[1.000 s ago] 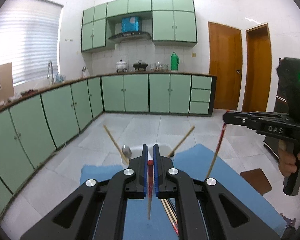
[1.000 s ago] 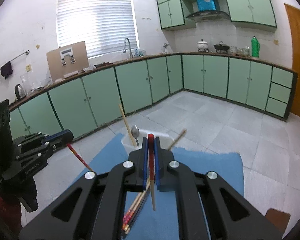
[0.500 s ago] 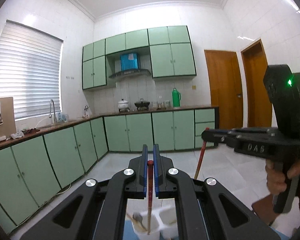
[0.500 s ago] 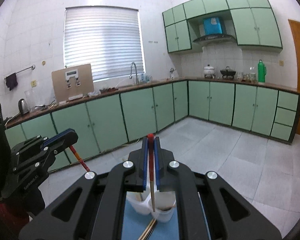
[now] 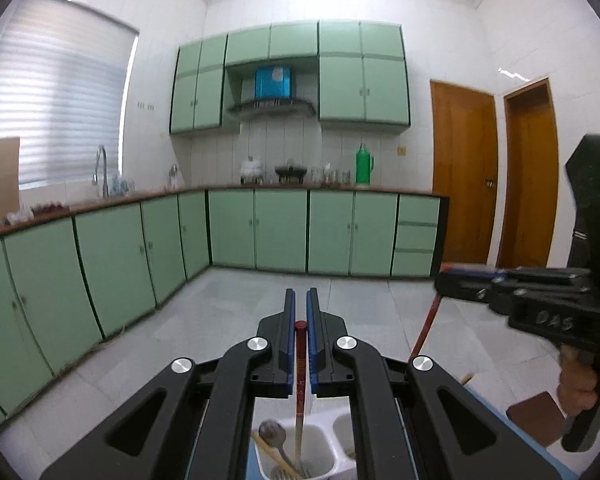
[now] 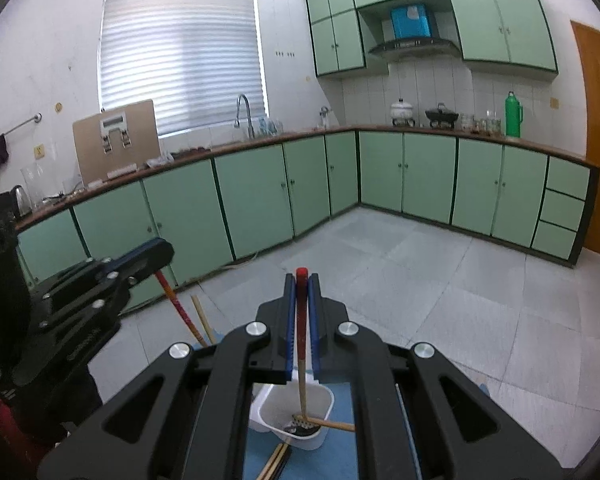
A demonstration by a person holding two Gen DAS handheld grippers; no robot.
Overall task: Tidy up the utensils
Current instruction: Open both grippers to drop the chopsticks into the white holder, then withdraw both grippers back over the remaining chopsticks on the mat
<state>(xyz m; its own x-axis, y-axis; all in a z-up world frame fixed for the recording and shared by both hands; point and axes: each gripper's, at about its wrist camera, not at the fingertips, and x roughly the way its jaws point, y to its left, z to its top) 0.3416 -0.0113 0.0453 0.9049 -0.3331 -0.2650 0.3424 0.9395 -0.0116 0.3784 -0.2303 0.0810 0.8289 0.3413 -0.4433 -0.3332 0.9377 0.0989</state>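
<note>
Above the white divided utensil holder (image 5: 324,444), on the blue mat (image 6: 340,452), both grippers hung with a red-topped chopstick apiece, held near the top so that the stick dropped almost straight down. That grip made sense for the job: with the shaft nearly upright, the thin end could be steered into a narrow cup without fouling what already stood there.

The left gripper (image 5: 300,312) was pressed together on its chopstick (image 5: 299,384), whose lower end reached into the left compartment, beside a metal spoon (image 5: 272,432) and a plain wooden chopstick (image 5: 274,456) leaning there. The right gripper (image 6: 302,288) was likewise pinching its own chopstick (image 6: 301,364), the tip already down inside the other compartment, near a dark perforated insert and another leaning wooden chopstick (image 6: 332,425). A few more chopsticks (image 6: 276,460) lay flat on the mat just in front of the holder, not yet sorted.

Set against the view a second earlier, both cameras had pitched up: then the mat and the loose sticks filled the lower frame and the holder sat out ahead, well apart from the tips. Half a second earlier the holder had slid under the jaws, and now it sat closer in, with each tip inside a cup. The grip on each stick looked unchanged throughout. I judged the next step to be a release of both sticks, once each had sunk enough to stay leaning against the wall.
</note>
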